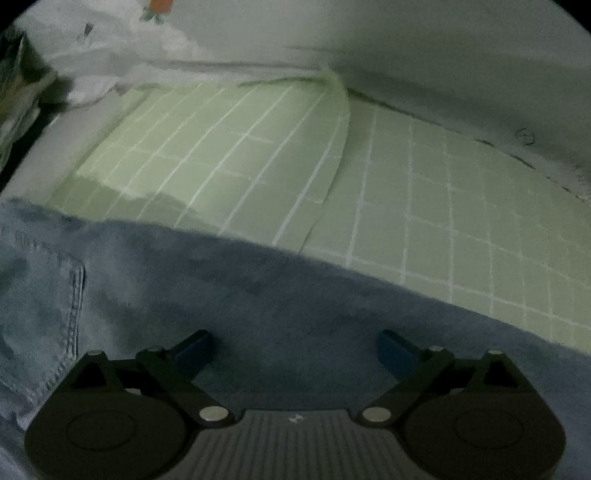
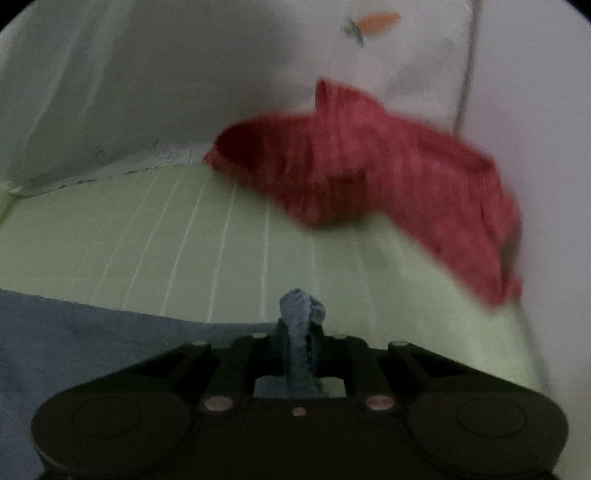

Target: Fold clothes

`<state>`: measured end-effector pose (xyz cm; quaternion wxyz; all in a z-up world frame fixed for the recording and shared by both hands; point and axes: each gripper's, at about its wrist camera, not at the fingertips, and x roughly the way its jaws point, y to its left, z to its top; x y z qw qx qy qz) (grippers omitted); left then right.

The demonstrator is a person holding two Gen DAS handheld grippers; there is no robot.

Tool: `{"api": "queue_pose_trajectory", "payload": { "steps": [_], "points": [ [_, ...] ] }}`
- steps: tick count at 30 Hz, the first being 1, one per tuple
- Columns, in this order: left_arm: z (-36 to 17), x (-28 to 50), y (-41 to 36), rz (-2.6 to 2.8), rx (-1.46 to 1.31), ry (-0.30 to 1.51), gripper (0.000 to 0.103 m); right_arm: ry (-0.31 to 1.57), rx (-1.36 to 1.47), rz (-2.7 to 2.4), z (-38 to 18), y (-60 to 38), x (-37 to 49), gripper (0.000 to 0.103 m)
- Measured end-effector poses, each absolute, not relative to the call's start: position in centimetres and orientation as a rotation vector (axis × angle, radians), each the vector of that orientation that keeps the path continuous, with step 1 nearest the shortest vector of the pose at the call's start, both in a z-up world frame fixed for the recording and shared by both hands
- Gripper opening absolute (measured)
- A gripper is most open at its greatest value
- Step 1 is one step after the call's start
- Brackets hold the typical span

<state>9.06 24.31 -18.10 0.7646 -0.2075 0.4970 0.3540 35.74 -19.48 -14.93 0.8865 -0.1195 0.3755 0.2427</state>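
While the left gripper (image 1: 294, 345) gapes above the jeans (image 1: 258, 295), right fingers (image 2: 282, 341) pinch denim.

- A pale green bed sheet with a thin white grid (image 1: 424, 206) covers the bed; one fold (image 1: 332, 155) lifts near its far edge.
- White fabric printed with an orange carrot (image 2: 376, 20) hangs behind.
- A plain white wall (image 1: 443, 55) borders the far edge.
- Light is dim.
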Motion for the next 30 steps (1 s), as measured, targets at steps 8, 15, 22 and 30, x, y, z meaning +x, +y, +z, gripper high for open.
{"api": "queue_pose_trajectory", "payload": {
  "steps": [8,15,22,30],
  "points": [
    [-15.2,8.5,22.5,0.777,-0.346,1.015,0.097,0.619,-0.305,0.380,-13.4,-15.6,42.6,0.036],
    [-14.5,6.3,19.7,0.734,-0.365,1.025,0.097,0.731,-0.196,0.204,-14.2,-22.1,34.6,0.075],
    [-13.6,2.7,15.6,0.630,-0.418,1.026,0.097,0.886,0.003,0.032,-15.9,-31.4,23.2,0.077],
    [-11.1,-1.8,10.8,0.558,-0.400,0.976,0.097,0.869,0.089,-0.055,-17.5,-35.3,15.2,0.075]
  ]
}}
